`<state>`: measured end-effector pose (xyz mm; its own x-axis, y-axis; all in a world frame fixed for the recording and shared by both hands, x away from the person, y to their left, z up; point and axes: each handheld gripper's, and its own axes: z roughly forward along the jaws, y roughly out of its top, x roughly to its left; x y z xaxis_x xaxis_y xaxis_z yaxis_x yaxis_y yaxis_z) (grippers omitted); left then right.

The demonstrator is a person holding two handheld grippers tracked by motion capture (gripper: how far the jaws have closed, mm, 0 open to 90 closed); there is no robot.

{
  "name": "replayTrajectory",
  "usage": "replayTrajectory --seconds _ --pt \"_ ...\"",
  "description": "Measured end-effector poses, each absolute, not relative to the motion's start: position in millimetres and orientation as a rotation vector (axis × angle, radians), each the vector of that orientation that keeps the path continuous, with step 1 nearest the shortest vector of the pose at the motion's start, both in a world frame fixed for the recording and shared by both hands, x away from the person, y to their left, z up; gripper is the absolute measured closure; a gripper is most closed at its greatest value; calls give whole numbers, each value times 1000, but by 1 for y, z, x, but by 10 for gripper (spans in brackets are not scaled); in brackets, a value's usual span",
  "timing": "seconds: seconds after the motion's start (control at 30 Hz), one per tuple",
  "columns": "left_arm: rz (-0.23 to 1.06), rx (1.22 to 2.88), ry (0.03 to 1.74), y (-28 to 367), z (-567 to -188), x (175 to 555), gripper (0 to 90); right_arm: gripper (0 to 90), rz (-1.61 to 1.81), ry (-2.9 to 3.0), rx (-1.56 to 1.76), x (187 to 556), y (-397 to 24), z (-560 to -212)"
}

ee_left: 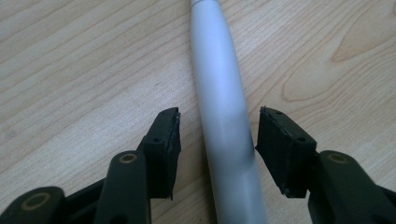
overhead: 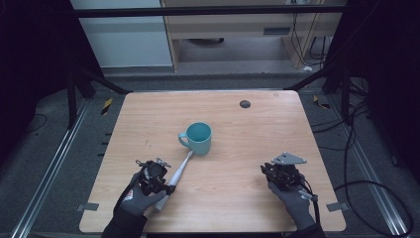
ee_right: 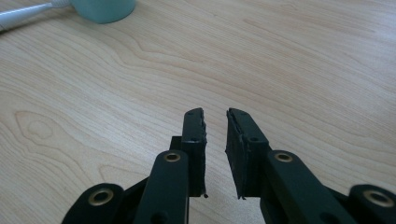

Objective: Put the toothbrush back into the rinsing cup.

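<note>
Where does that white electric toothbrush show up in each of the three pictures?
High view: the white electric toothbrush lies slanted at lower left, its head by the teal mug, its handle under the left claw.
Left gripper view: its handle runs up the middle, between open pads that stand clear of it.
Right gripper view: a short stretch at the top left corner.
Shared landmark: the teal mug, in the high and right gripper views.
</note>
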<state>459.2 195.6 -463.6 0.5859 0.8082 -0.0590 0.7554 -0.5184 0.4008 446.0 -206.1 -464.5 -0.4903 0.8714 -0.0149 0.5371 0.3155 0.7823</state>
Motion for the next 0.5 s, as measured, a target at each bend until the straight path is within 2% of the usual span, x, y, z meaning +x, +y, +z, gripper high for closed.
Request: replayTrajectory --seconds 0.37,0.5 --pt "163 2454 1294 191 -468 462 618 771 1024 2152 1243 446 -206 -465" --pt "166 2463 1306 190 -468 463 635 771 1022 2153 1243 447 -205 -465"
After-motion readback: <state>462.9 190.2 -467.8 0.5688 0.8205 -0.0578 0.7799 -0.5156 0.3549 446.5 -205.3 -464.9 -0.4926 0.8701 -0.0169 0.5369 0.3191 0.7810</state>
